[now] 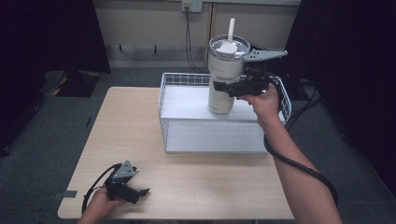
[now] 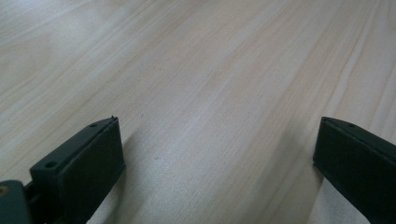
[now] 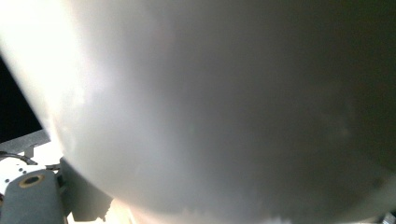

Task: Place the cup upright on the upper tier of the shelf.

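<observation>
Over the white wire basket (image 1: 187, 79) in the high view, the right gripper (image 1: 223, 87) pinches the cream tumbler (image 1: 223, 79) upright by its middle, while the left gripper (image 1: 140, 191) rests on the wooden surface (image 1: 140, 121) near its front edge. From the left gripper view, its jaws stand spread over bare wood. Close against the lens in the right gripper view is the tumbler's pale wall (image 3: 224, 107).
</observation>
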A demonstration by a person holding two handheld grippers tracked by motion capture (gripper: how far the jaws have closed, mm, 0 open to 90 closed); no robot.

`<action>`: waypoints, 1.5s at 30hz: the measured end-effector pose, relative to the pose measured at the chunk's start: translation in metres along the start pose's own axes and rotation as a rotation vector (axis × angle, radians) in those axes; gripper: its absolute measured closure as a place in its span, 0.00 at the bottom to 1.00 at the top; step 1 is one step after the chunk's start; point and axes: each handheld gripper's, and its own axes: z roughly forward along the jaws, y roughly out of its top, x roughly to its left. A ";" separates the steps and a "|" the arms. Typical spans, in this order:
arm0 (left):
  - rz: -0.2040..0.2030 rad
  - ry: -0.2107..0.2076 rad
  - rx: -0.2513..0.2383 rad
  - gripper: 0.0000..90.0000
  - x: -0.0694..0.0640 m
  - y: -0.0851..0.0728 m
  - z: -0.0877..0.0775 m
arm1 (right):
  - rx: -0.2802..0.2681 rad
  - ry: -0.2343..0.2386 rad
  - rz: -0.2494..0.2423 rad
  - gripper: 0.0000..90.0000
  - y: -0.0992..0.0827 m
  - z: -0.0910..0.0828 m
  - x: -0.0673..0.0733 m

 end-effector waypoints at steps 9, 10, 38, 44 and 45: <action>0.000 -0.001 0.001 0.01 0.000 0.000 0.000 | -0.006 -0.036 0.010 0.11 0.000 0.009 -0.004; 0.000 0.000 0.001 0.01 0.000 0.000 0.000 | -0.009 -0.040 0.012 0.11 0.000 0.010 -0.005; 0.000 -0.001 0.001 0.01 0.000 0.000 0.000 | -0.013 -0.102 0.036 0.11 -0.009 0.019 -0.019; 0.000 -0.001 0.001 0.01 0.000 0.000 0.000 | -0.011 -0.105 0.038 0.11 -0.011 0.020 -0.019; 0.000 -0.001 0.000 0.01 0.000 0.000 0.000 | -0.010 -0.108 0.037 0.11 -0.011 0.020 -0.019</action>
